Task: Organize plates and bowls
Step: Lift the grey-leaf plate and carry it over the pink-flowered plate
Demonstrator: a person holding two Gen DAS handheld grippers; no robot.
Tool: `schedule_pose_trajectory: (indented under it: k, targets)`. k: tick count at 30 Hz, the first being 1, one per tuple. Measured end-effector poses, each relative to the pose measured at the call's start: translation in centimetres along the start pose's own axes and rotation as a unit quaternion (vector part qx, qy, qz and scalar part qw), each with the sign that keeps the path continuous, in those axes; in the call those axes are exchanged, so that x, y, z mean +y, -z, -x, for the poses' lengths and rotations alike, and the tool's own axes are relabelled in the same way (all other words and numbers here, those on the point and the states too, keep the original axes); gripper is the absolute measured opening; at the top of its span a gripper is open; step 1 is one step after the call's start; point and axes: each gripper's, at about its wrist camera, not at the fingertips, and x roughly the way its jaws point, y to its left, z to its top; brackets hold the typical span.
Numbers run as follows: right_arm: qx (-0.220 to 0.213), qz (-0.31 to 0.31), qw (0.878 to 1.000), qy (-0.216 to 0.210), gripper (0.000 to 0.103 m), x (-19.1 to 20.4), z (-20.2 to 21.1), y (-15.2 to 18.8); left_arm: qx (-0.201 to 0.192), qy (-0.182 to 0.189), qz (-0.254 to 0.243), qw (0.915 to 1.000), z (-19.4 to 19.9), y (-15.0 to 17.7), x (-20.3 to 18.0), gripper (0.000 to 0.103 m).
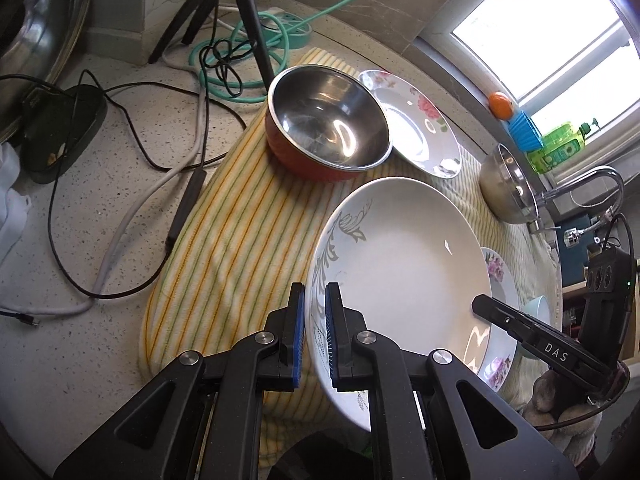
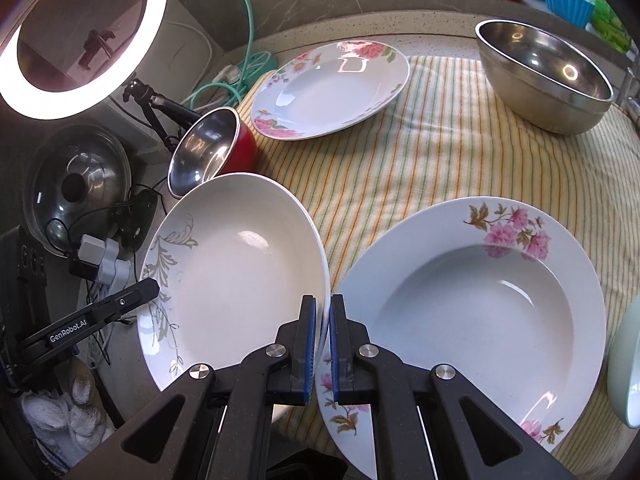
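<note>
Between both pairs of clenched jaws, the grey-leaf plate (image 2: 236,268) hangs gripped by opposite rims, left gripper (image 1: 315,336) and right gripper (image 2: 323,344); the pink-flowered plate (image 2: 472,312) lies just right of the right jaws.

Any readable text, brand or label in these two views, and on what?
"DAS": on the right gripper finger, left wrist view.
"GenRobot.AI": on the left gripper finger, right wrist view.
Green bottle label on the sill: too blurred to read.
Plates and bowls: patterns only, no text.

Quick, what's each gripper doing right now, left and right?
Left gripper: shut on the grey-leaf plate, at its left rim.
Right gripper: shut on the same plate's opposite rim.
</note>
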Motion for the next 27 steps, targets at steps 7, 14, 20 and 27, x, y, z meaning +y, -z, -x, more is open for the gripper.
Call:
schedule_pose_trajectory:
  k: [7, 14, 20, 27]
  targets:
    - [-0.015, -0.026, 0.999, 0.011, 0.006, -2.2, 1.8, 0.7, 0.010, 0.015, -0.027, 0.9995, -1.0, -0.2, -2.4, 0.008]
    - [-0.024, -0.053, 0.998, 0.028, 0.006, -4.7, 3.1, 1.8, 0.025, 0.027, -0.058, 0.9977, -2.2, 0.1, -5.2, 0.008]
    - [-0.031, -0.074, 0.996, 0.044, 0.006, -6.7, 4.1, 2.7, 0.036, 0.035, -0.082, 0.9953, -3.3, 0.3, -7.4, 0.008]
    - [-0.039, -0.100, 0.992, 0.062, 0.006, -9.3, 5.4, 3.9, 0.050, 0.046, -0.110, 0.9916, -4.5, 0.7, -9.7, 0.008]
